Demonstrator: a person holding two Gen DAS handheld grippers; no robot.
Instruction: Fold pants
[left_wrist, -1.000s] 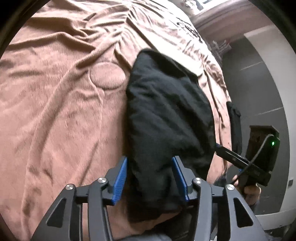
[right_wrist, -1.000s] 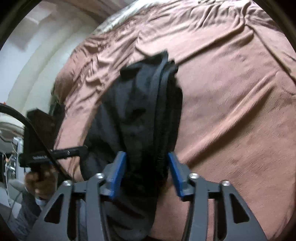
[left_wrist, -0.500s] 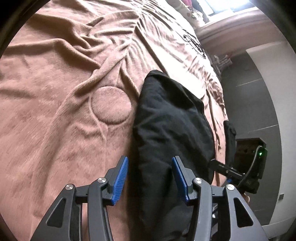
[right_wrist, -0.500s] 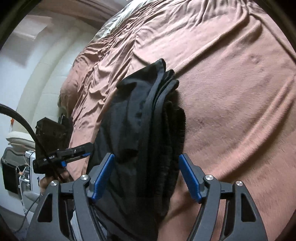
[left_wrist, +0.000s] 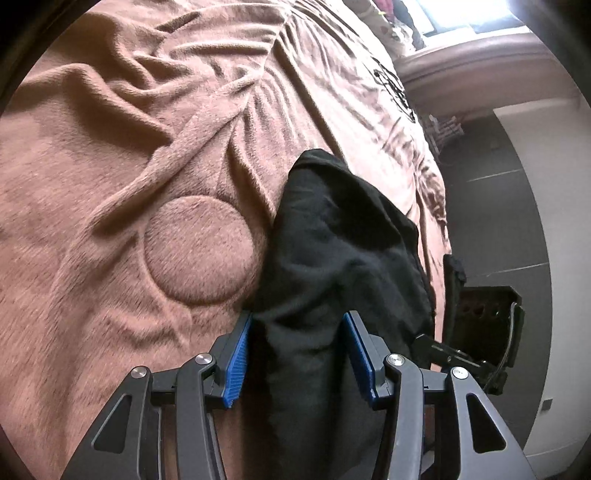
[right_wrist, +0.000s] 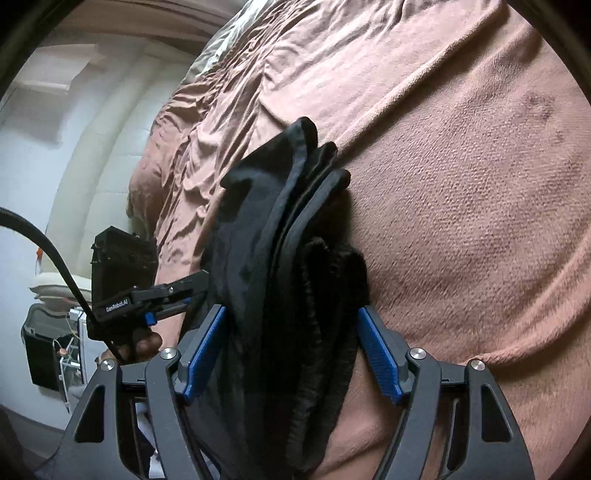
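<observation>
Both grippers have sunk closer to the brown blanket (left_wrist: 92, 258), where the folded black pants (left_wrist: 343, 251) lie beside its round raised patch (left_wrist: 199, 247). Left gripper (left_wrist: 297, 354) and right gripper (right_wrist: 291, 347) each pinch the bundle's near end.

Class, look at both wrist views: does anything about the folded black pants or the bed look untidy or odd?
Somewhat. The black pants form a bundle, but the layer edges fan out unevenly at the far end. The brown blanket beneath is heavily wrinkled, with a round embossed patch beside the pants. Nothing looks damaged.
</observation>
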